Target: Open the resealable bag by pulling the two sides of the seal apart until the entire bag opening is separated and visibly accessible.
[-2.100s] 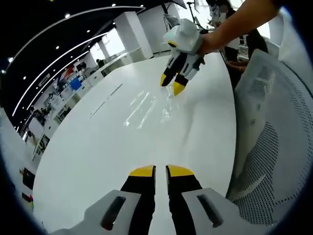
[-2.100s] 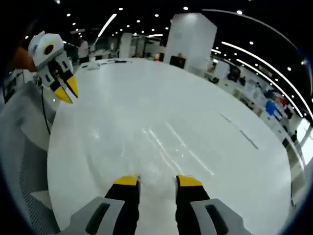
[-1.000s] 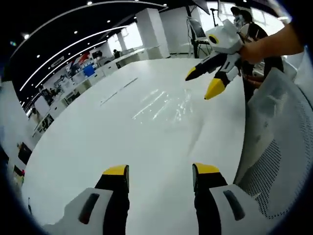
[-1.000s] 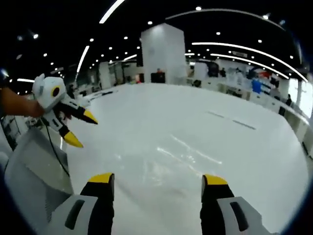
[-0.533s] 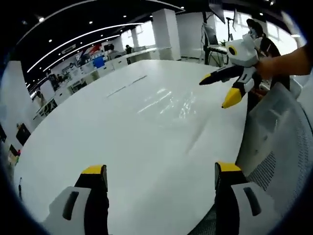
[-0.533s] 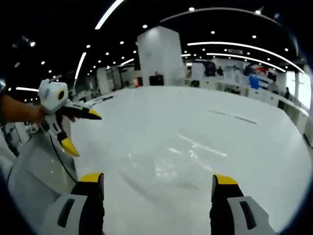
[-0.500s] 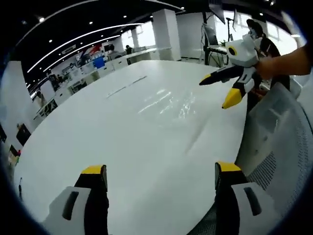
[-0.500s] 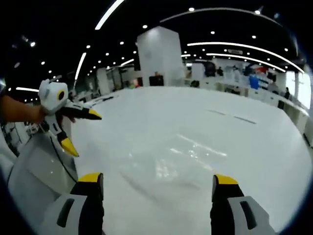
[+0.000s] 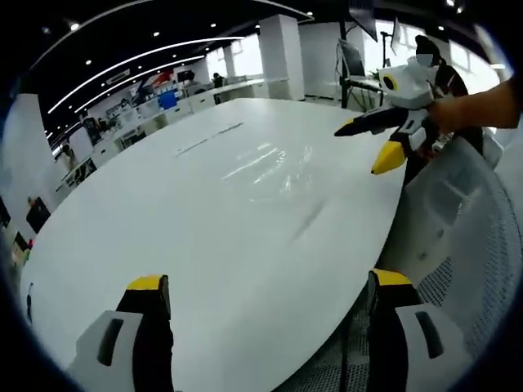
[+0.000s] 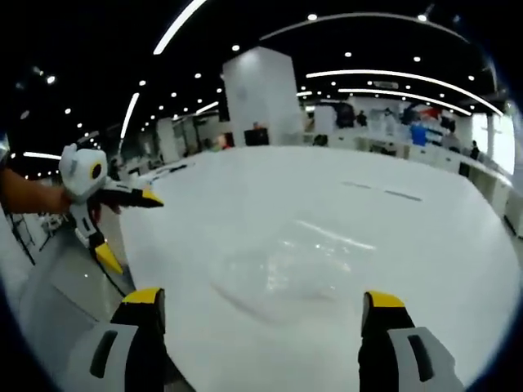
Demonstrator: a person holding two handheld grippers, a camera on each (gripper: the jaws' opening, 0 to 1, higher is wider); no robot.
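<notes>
A clear resealable bag (image 9: 274, 167) lies flat on the white round table (image 9: 163, 220), hard to see apart from its glare; in the right gripper view the bag (image 10: 286, 261) sits a little beyond my jaws. My left gripper (image 9: 265, 286) is open wide, above the table's near edge and short of the bag. The right gripper (image 10: 257, 298) is open wide too, with nothing between its jaws. In the left gripper view the right gripper (image 9: 372, 143) hovers open at the upper right, held by a hand. The left gripper (image 10: 114, 224) shows open at the left of the right gripper view.
A white mesh office chair (image 9: 470, 245) stands at the table's edge on the right of the left gripper view; its back (image 10: 49, 302) shows at the lower left of the right gripper view. Desks and a white pillar (image 10: 261, 98) lie far behind.
Both grippers went from nearly shut to wide open and drew back from the bag toward the table's edge. The bag stays flat on the table.
</notes>
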